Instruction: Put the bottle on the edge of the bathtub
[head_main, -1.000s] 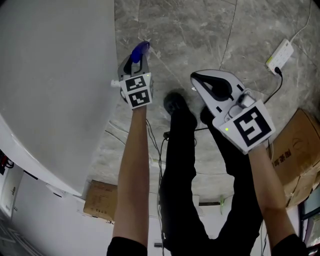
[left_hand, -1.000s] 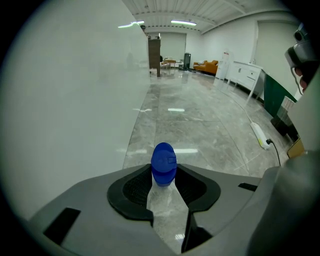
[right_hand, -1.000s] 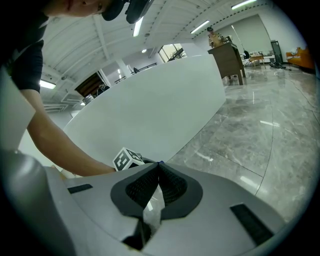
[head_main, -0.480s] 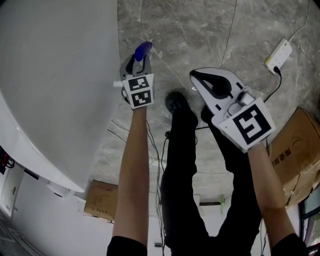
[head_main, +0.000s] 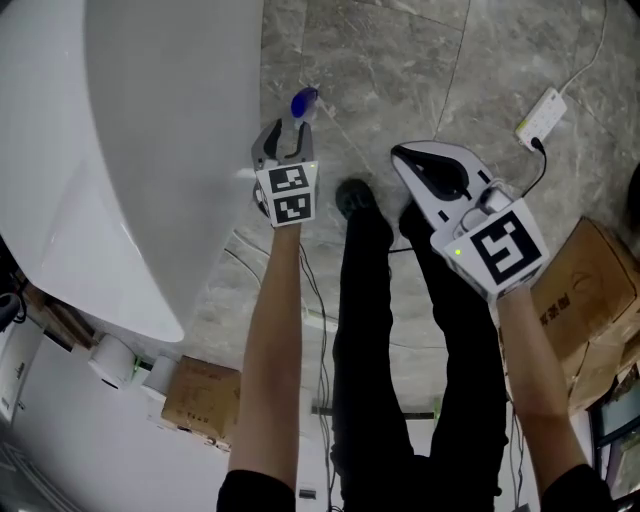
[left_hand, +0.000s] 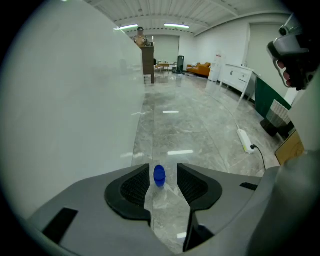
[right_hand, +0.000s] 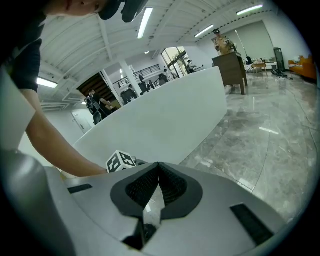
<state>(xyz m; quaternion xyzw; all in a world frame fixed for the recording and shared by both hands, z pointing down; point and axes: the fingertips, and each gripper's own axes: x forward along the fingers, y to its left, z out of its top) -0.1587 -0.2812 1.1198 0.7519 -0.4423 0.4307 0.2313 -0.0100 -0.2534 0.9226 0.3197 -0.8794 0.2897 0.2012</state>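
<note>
A clear bottle with a blue cap (head_main: 303, 103) sticks out between the jaws of my left gripper (head_main: 290, 128), off the floor and just right of the white bathtub's (head_main: 150, 150) outer wall. In the left gripper view the cap (left_hand: 159, 176) stands between the black pads (left_hand: 131, 187), and the clear body fills the gap below. The left gripper (left_hand: 163, 172) has just been opening wider, with the bottle still between its jaws. My right gripper (head_main: 400, 155) hovers over the grey floor to the right, its pads (right_hand: 170, 182) meeting at the tip with nothing in them.
The person's dark legs and shoes (head_main: 355, 200) stand between the arms. A white power strip (head_main: 540, 115) with a cable lies on the floor at the upper right. Cardboard boxes sit at the right (head_main: 590, 290) and lower left (head_main: 200, 400).
Both grippers have risen, and the bottle has gone up with the left one. The head view has shifted, so more of the bathtub's curved rim shows at the left.
</note>
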